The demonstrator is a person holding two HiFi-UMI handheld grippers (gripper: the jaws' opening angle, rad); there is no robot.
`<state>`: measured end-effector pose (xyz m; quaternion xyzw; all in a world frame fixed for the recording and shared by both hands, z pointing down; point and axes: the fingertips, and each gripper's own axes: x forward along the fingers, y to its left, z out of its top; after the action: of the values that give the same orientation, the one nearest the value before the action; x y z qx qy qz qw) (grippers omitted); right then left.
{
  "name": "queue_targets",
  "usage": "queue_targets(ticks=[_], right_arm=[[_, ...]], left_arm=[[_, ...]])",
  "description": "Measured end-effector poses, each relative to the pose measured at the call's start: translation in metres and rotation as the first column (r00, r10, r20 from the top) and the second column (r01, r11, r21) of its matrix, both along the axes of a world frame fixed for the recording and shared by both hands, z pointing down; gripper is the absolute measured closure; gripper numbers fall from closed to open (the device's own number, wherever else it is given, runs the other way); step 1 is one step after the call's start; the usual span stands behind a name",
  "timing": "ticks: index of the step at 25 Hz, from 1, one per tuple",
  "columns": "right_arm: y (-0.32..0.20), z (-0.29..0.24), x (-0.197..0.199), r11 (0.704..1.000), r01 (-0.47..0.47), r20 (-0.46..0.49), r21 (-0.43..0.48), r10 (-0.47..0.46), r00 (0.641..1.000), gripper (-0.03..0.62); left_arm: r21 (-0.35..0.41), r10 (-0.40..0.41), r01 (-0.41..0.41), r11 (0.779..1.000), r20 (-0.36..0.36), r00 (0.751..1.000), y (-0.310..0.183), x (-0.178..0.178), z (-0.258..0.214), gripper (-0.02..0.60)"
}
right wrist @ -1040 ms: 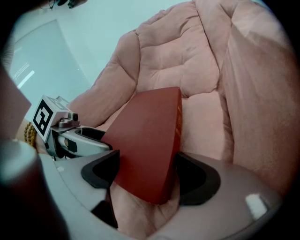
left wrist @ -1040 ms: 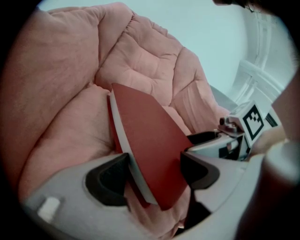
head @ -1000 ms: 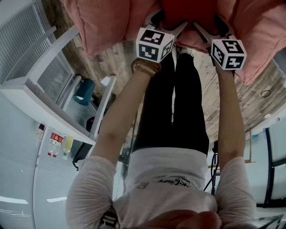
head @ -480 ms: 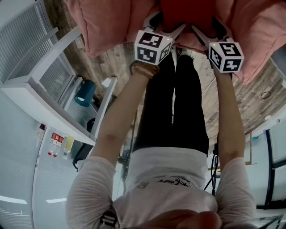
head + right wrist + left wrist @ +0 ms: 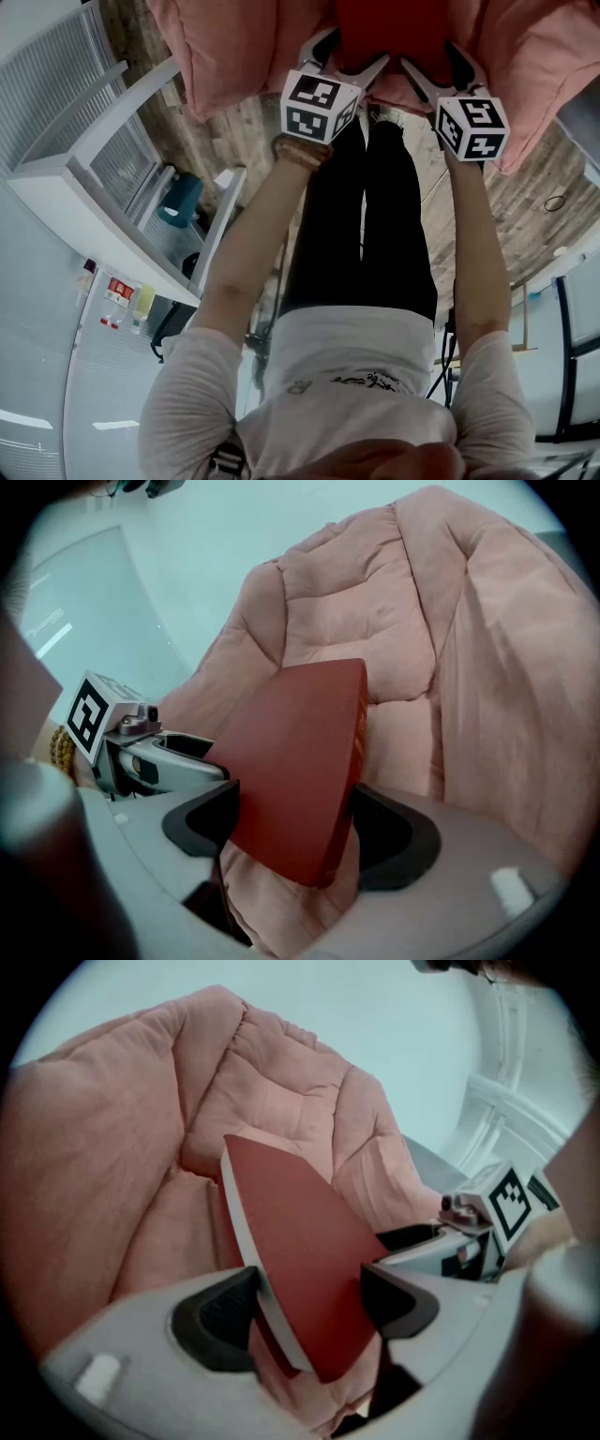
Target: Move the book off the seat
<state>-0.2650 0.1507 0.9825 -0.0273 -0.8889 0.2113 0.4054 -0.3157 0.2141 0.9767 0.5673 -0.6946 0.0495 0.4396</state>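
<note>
Against pink seat, book partly cropped

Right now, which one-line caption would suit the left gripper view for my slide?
Left hand-held gripper closed on the near edge of a tilted red book, with the pink cushioned seat behind.

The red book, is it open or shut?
Shut. The red book shows one flat cover over an unbroken white page edge; the left gripper and right gripper both clamp it.

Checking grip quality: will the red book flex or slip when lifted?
Probably stiff: the red book shows flat covers between the left gripper and right gripper. Slip seems possible; its cover looks smooth, and each grips near one corner.
</note>
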Motion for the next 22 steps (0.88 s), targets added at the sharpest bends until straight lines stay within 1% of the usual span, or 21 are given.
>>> queue_targets(ticks=[8,22], right_arm=[[-0.006,-0.043,-0.009,1.0,0.003,0.038,0.028,-0.004,0.999,0.206],[-0.013,-0.14,-0.022,0.997,-0.003,0.113,0.081,-0.006,0.994,0.206]], left_arm=[[0.027,-0.013,0.012,1.0,0.03,0.999,-0.005,-0.008,-0.043,0.241],[0.085,-0.031,0.023,0.996,0.09,0.996,-0.012,-0.021,-0.138,0.241]])
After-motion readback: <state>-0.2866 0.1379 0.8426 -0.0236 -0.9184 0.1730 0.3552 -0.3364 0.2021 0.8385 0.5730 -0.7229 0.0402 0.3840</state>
